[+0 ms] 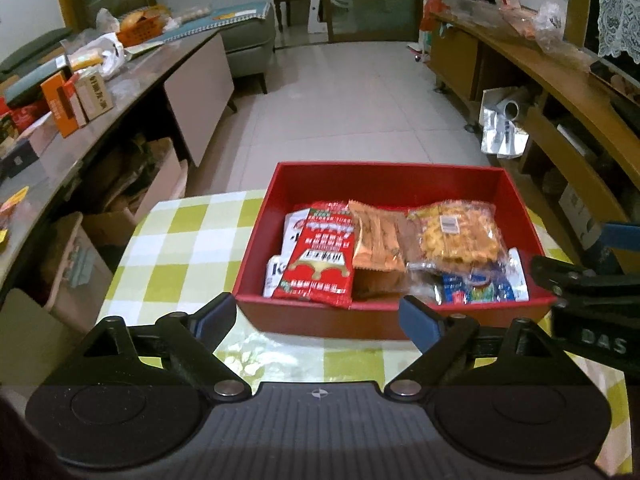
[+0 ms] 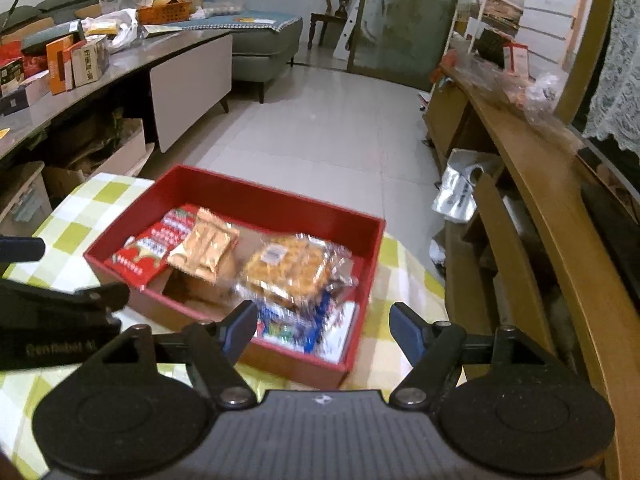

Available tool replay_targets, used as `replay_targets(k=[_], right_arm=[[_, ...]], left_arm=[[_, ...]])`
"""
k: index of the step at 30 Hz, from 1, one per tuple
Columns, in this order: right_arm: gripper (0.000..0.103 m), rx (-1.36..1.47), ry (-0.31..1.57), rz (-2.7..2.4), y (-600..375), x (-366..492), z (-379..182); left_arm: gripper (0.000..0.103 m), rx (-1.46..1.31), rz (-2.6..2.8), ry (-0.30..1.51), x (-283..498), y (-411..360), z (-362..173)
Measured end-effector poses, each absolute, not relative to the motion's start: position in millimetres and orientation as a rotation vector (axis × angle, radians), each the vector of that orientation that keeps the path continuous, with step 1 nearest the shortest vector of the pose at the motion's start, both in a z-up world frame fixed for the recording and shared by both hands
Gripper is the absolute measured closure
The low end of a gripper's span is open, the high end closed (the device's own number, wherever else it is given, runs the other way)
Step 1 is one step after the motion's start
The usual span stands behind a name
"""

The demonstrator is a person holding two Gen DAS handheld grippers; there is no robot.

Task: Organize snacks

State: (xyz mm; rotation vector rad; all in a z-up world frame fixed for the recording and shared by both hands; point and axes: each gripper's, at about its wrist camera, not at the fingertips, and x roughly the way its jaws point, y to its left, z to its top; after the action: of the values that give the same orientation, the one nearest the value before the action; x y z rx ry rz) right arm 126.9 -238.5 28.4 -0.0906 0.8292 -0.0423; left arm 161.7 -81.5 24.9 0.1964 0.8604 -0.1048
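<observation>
With both sets of jaws spread and nothing between them, you hold your left gripper (image 1: 318, 314) and right gripper (image 2: 324, 328) just short of the red box (image 1: 384, 178) on the checked tablecloth (image 1: 188, 240). Inside lie a red packet (image 1: 324, 256), an orange packet (image 1: 376, 240), a clear bag of yellow snacks (image 1: 456, 236) and a blue packet (image 1: 480, 288).

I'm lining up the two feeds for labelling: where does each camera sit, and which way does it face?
Left wrist: on the left gripper, looking forward and down at the red box; open, empty fingers, with the right gripper at the right edge.
Right wrist: on the right gripper, same downward slant, box seen from its right; the left gripper at the left edge.
Shared: box, snacks, checked tablecloth, room beyond.
</observation>
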Motion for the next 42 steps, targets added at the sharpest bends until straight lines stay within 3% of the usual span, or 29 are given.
replay_targets(k=[7, 10, 42], right_arm=[[0.022, -0.079, 0.857, -0.031, -233, 105, 22], [0.022, -0.079, 0.853, -0.022, -228, 95, 23], [0.022, -0.099, 0.877, 0.014, -207, 32, 18]], left_arm=[[0.008, 0.195, -0.104, 0.861, 141, -75, 26], [0.000, 0.191, -0.108, 0.855, 131, -73, 26], [0.000, 0.199, -0.110, 0.841, 62, -51, 30]])
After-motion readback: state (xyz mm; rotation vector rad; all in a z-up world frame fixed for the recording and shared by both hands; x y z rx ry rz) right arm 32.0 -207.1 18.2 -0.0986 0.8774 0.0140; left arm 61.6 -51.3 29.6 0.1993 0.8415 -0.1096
